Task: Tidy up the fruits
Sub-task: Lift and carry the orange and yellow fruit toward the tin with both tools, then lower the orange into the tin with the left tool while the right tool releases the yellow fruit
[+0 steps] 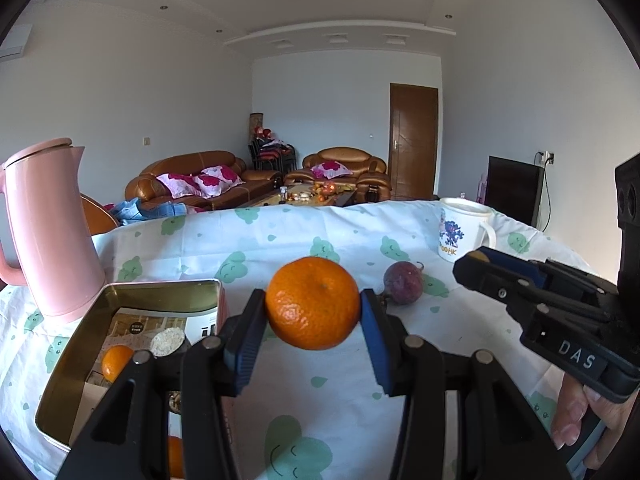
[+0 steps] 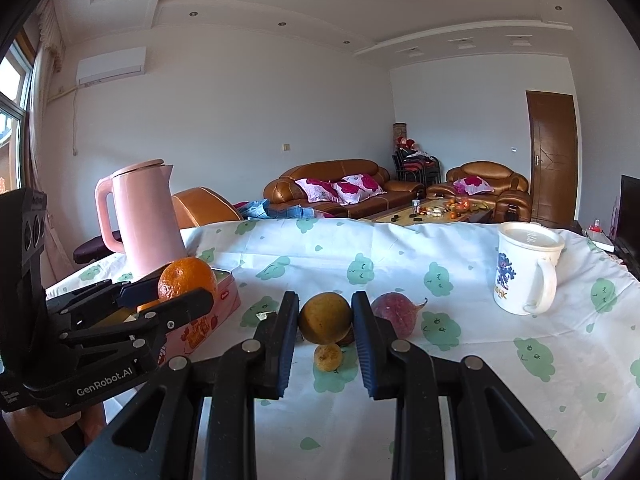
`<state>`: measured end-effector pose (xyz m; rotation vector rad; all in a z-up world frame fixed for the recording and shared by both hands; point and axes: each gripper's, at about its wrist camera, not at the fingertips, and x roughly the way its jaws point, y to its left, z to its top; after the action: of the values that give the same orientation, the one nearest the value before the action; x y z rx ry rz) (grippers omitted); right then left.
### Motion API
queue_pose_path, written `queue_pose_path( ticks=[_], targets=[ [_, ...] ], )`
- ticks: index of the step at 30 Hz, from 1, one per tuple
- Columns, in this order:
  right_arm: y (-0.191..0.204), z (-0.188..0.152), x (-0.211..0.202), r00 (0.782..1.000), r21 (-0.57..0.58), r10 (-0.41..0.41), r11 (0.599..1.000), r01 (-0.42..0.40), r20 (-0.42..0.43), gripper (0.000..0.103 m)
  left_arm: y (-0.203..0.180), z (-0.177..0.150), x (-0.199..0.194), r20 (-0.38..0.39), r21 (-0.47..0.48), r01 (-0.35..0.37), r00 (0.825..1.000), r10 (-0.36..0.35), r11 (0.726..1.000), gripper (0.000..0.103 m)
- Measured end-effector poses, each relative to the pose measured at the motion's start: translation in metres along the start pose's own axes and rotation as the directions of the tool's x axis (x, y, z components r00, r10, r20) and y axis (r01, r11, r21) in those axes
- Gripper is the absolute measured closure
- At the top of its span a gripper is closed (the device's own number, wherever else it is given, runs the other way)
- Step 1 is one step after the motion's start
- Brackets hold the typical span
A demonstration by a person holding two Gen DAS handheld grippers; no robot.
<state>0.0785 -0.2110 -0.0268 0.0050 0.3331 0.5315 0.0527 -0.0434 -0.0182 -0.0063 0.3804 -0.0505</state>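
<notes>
My left gripper (image 1: pixel 313 307) is shut on an orange mandarin (image 1: pixel 313 303), held above the cloth just right of an open pink tin (image 1: pixel 120 292). Another mandarin (image 1: pixel 116 362) and a round pale cracker (image 1: pixel 167 342) lie inside the tin. My right gripper (image 2: pixel 325 314) is shut on a round yellow-brown fruit (image 2: pixel 325 318). Below that fruit a small yellow fruit (image 2: pixel 328 357) rests on the cloth. A purple passion fruit (image 2: pixel 394 314) lies just to the right of the right gripper's fingers. In the right wrist view the left gripper (image 2: pixel 176 292) with its mandarin (image 2: pixel 187 280) hovers over the tin (image 2: pixel 216 312).
A pink kettle (image 1: pixel 48 228) stands behind the tin at the left. A white lidded mug (image 2: pixel 526 268) with a blue print stands at the right back. The table (image 2: pixel 400 248) wears a white cloth with green prints. Sofas and a coffee table lie beyond.
</notes>
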Motion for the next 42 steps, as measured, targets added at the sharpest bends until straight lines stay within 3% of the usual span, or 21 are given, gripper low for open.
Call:
queue_pose_path(
  ticks=[42],
  targets=[
    [0.079, 0.006, 0.032, 0.989, -0.078, 0.130, 0.988, -0.135, -0.069, 0.074, 0.064, -0.009, -0.025, -0.049, -0.049, -0.086, 0.995, 0.084, 0.995, 0.055]
  ],
)
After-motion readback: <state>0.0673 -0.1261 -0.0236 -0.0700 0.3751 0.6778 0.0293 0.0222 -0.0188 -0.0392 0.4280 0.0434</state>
